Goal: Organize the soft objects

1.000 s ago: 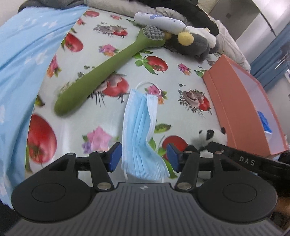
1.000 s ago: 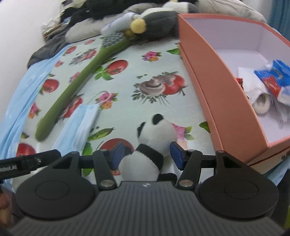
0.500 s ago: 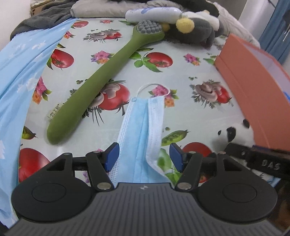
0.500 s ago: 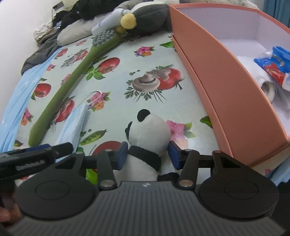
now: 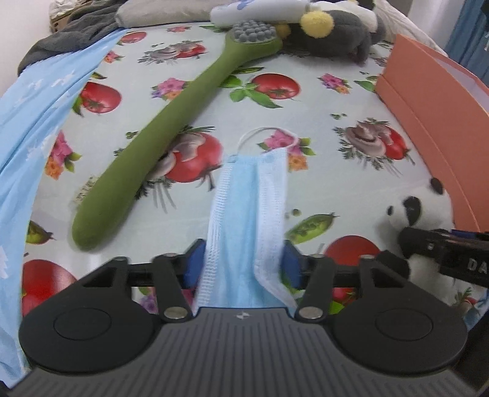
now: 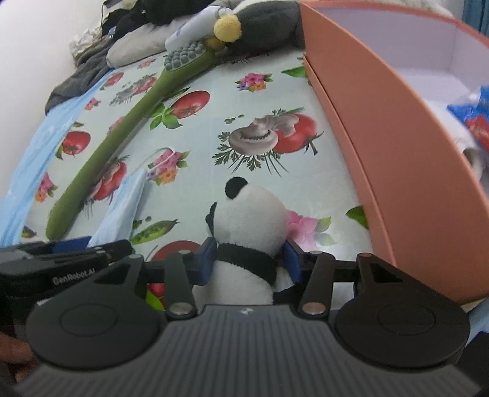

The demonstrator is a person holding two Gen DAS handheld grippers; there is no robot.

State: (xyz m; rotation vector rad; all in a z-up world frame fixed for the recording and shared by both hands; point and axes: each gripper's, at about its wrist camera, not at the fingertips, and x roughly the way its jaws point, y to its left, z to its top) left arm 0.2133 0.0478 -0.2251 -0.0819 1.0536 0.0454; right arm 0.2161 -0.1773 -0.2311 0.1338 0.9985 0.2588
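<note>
Lying flat on the vegetable-print cloth [image 5: 321, 61]: face mask [image 5: 244, 220], left tongs [image 5: 243, 268] just closing onto it. Clamping the panda plush [image 6: 249, 232] (beside the orange box [image 6: 397, 171]): right tongs [image 6: 249, 264].

A bed [image 5: 330, 171] in a tomato-print cloth carries a green brush [image 5: 171, 128], blue face mask [image 5: 247, 213], toy panda [image 6: 247, 226] and orange box [image 6: 397, 171].

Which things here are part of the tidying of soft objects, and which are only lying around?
Part of the job:
- mask, between the left hand-held gripper's pads, which have just been closing
- panda, gripped by the right hand-held gripper
- box

Lying about:
- green brush
- grey plush
- white bottle
</note>
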